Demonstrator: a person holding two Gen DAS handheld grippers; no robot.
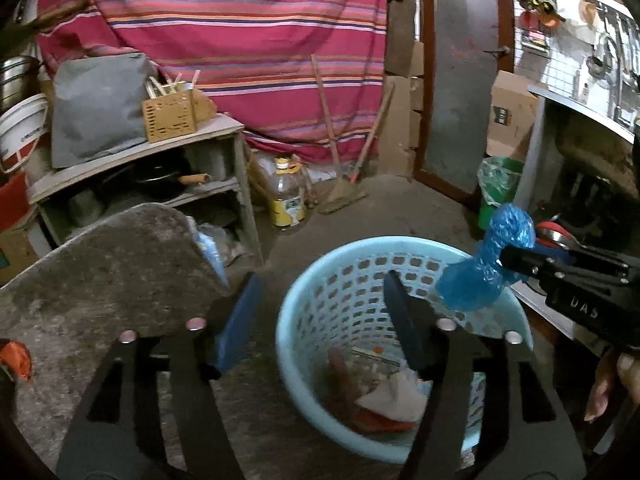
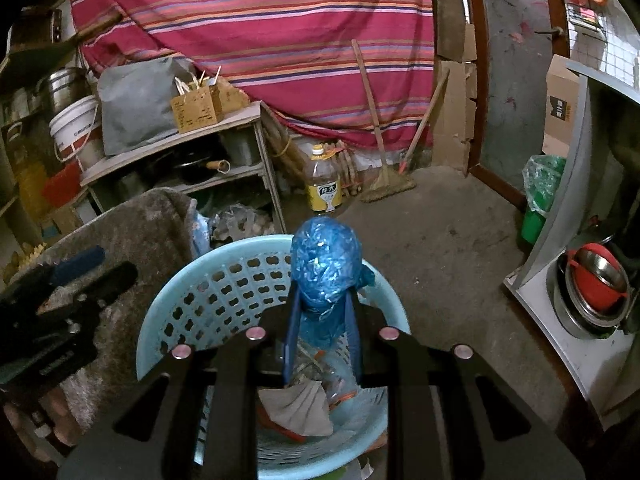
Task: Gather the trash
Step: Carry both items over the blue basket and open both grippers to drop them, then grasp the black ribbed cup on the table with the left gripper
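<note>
Right tongs (image 2: 322, 316): narrow, blue pads clamped on the neck of a crumpled blue plastic bag bundle (image 2: 325, 264). The bundle's rounded head sticks out beyond the fingertips. It hangs over the rim of a round light-blue perforated plastic basket (image 2: 224, 280) that stands on the grey concrete floor (image 2: 440, 240).

Left tongs (image 1: 320, 312): wide apart, nothing between the pads. Right finger sits over the basket opening, left finger outside its rim, beside a grey fuzzy mat (image 1: 112, 256).

Basket contents: a crumpled grey-white paper scrap (image 2: 298, 404), some orange-red wrapper pieces (image 1: 376, 420), other small litter too blurred to identify.

Beyond the basket: clear plastic bottle with yellow label (image 2: 323, 184) on the floor, straw broom (image 2: 384, 176) leaning against a red striped cloth (image 2: 256, 32).
</note>
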